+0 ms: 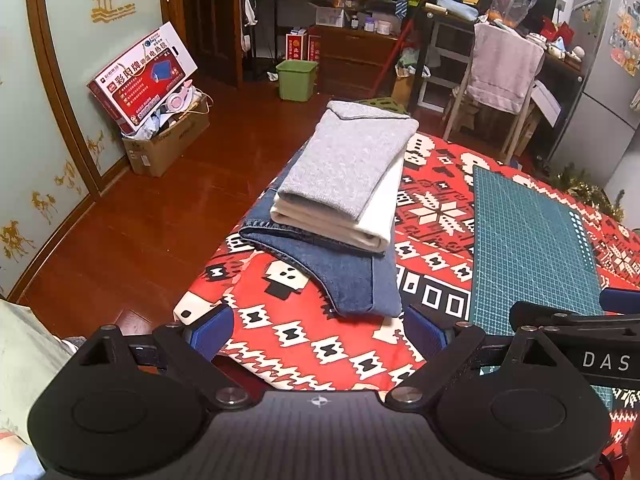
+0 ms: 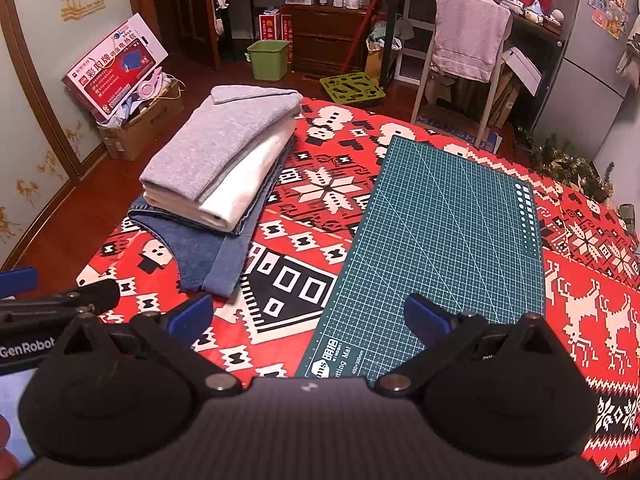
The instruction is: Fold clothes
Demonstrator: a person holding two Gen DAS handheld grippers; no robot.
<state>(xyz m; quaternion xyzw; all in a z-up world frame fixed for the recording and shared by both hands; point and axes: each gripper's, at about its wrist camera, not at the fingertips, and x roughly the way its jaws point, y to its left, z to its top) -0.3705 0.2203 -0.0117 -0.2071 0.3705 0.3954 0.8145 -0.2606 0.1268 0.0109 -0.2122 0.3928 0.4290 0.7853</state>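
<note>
Grey, white and denim clothes (image 1: 340, 200) are seen stacked folded on the counter (image 1: 432, 208), ahead of the left tool (image 1: 318, 330). Both the left and the right tool (image 2: 308, 318) are held released, empty. Folding seems finished; another garment, if any, must be fetched.

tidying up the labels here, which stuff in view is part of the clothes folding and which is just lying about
Part of the job:
grey garment
white garment
denim garment
left gripper
right gripper

Lying about:
cutting mat
green bin
towel over chair
cardboard box

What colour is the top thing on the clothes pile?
Grey. The top folded garment shows best in the right wrist view.
</note>
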